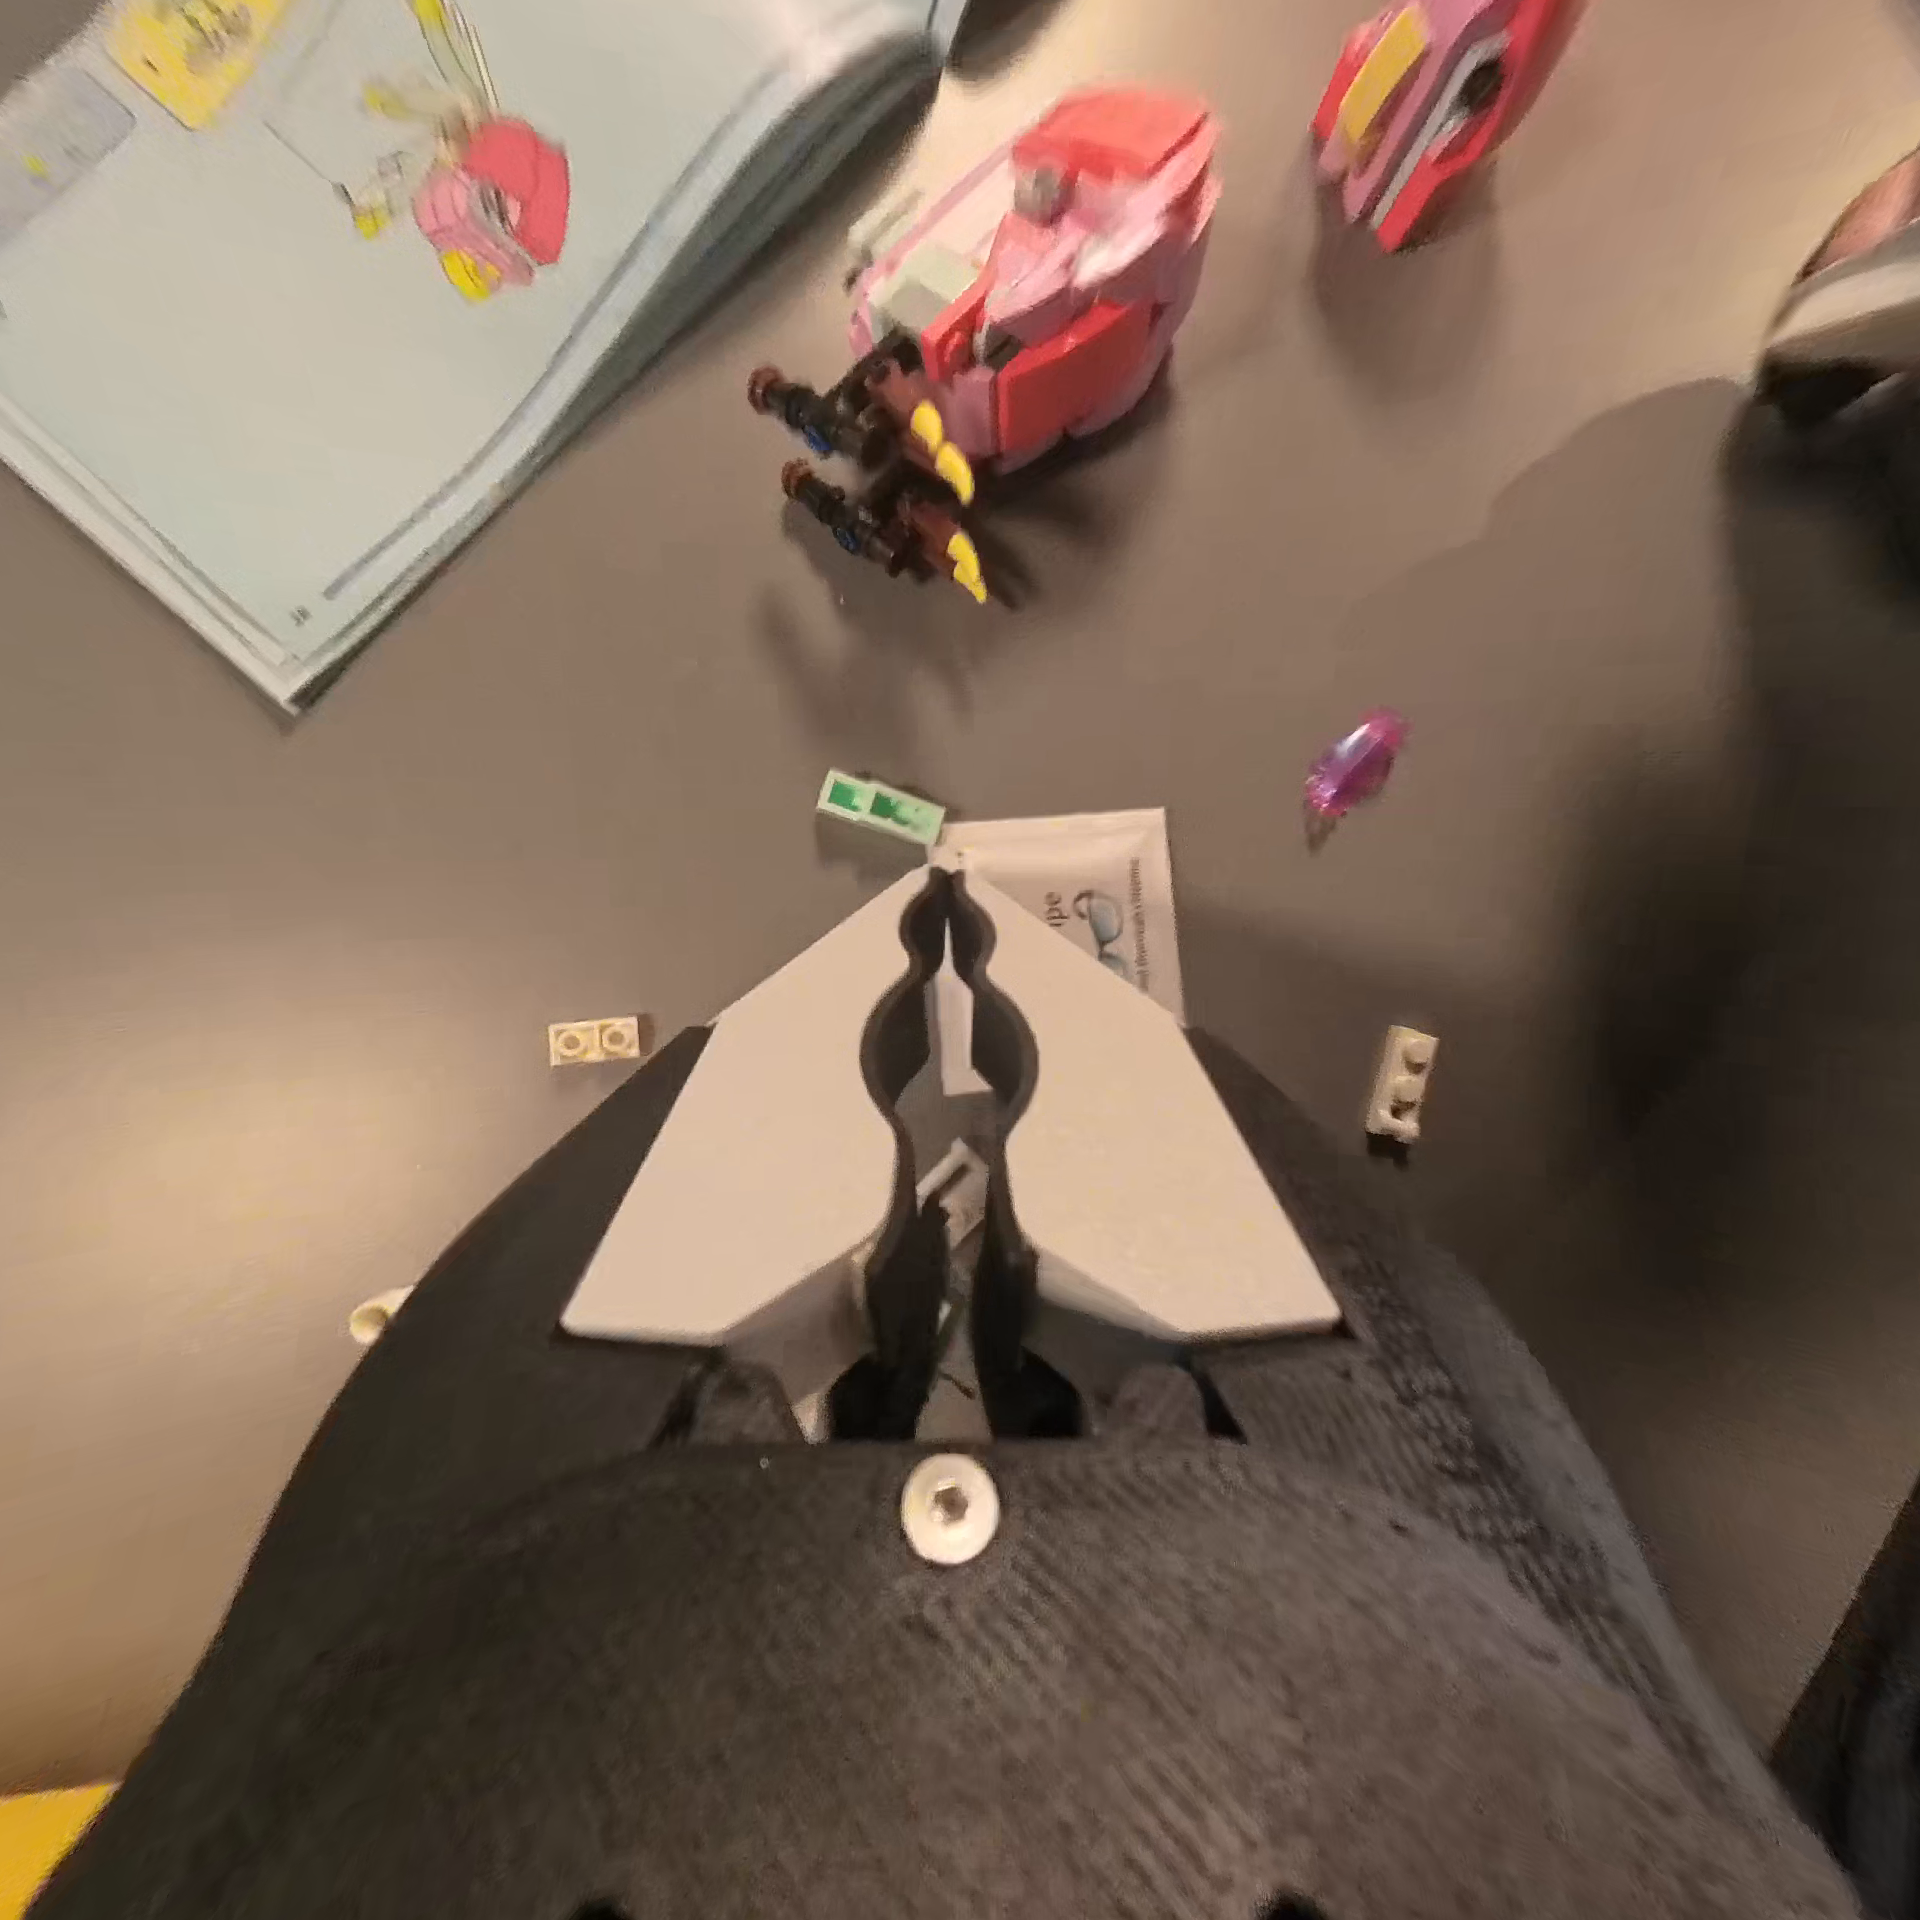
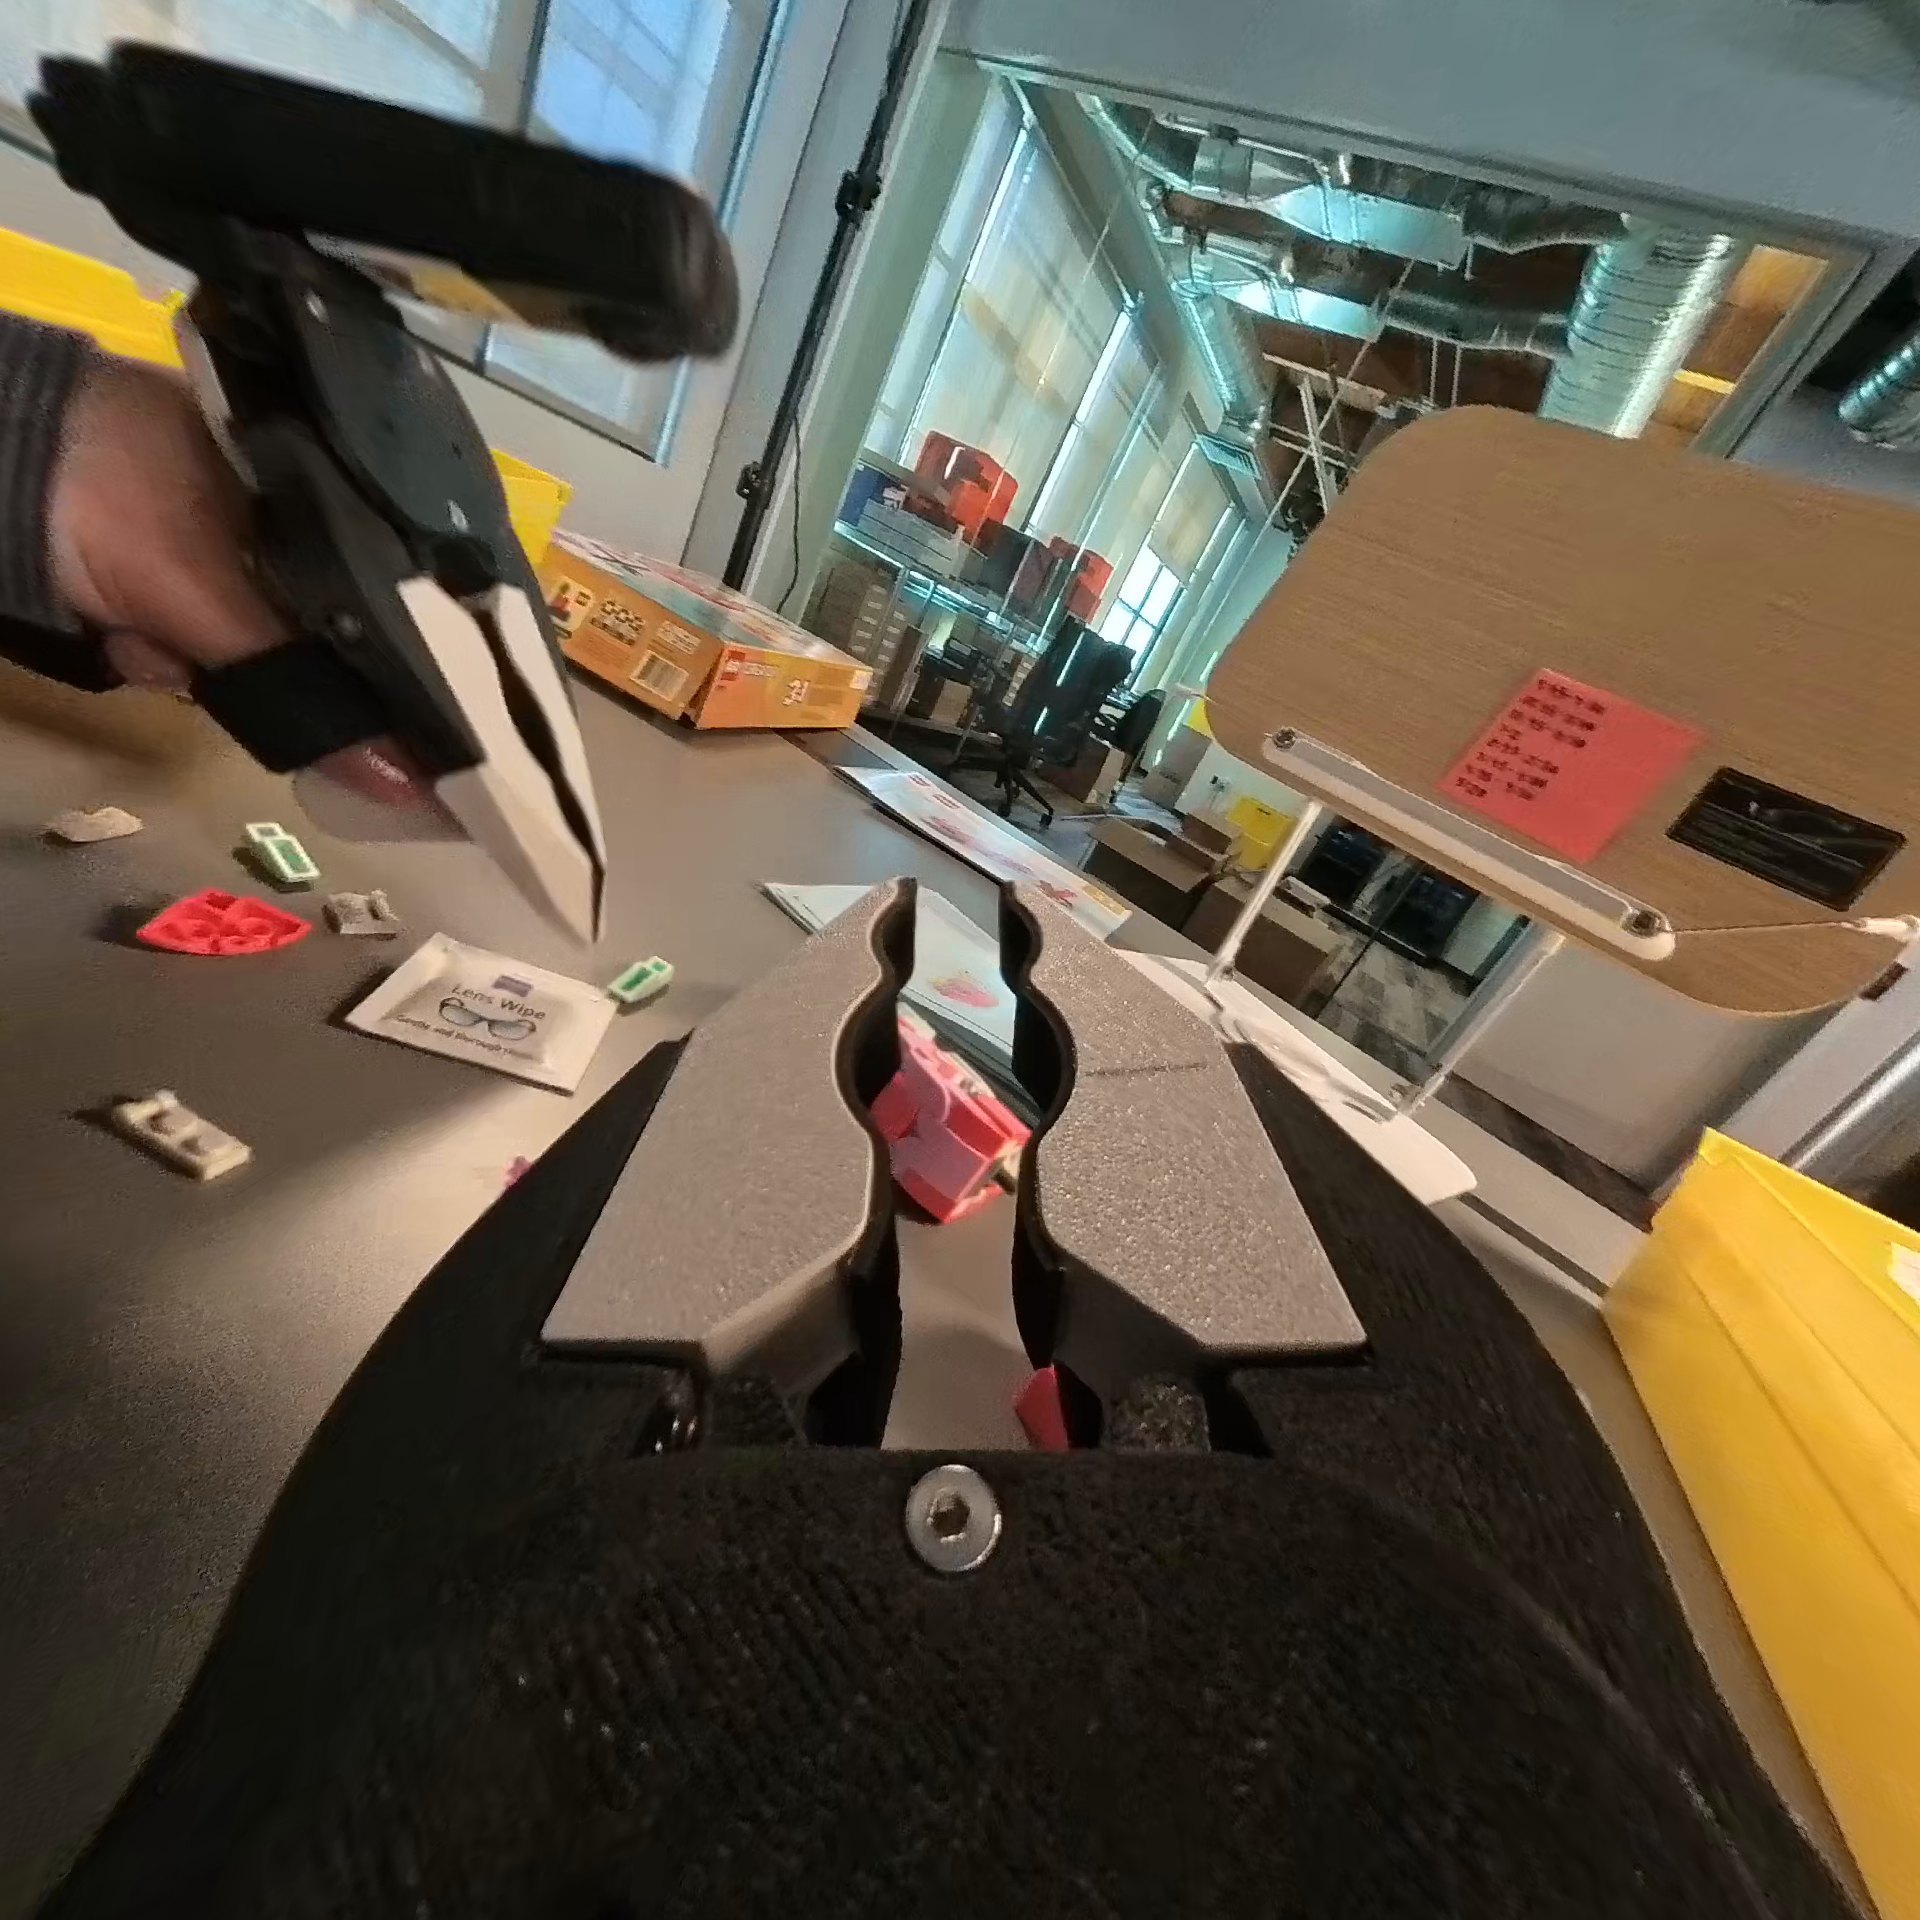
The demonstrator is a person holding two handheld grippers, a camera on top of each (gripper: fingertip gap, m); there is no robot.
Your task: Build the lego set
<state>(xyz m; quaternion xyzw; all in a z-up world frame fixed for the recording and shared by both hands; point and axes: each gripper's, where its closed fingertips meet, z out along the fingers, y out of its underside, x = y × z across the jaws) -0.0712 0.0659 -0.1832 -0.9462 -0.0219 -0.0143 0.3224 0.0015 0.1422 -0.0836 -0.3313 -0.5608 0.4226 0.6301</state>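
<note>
We see a grey table (image 1: 312, 935) with loose toy-brick parts scattered over it. The largest thing on it is an open instruction booklet (image 1: 260, 416) at the far left, its corner reaching toward the middle. Beyond the tips in the left wrist view lies a pink and red brick model (image 1: 1070, 281) with dark legs and yellow claws, and a second pink and red piece (image 1: 1434, 114) sits farther right, well apart from it. In the right wrist view an orange box (image 2: 707, 655) lies at the far table edge, a wooden board on a stand (image 2: 1558, 582) rises at the right, and a yellow bin (image 2: 1787, 1403) hems in the near right side.

Our left gripper (image 1: 943, 878) has its tips together with nothing visible between them, hovering over the corner of a white wipe sachet (image 1: 1101, 894), just beside a small green and white brick (image 1: 881, 814). A tan plate (image 1: 597, 1039) lies to its left, a pale bracket piece (image 1: 1405, 1086) to its right, and a purple translucent piece (image 1: 1351, 764) farther out; bare table separates them.

Our right gripper (image 2: 956, 899) stands with its tips apart; a pink and red brick piece (image 2: 940, 1132) shows between the fingers farther back, but we cannot tell whether it is gripped.
</note>
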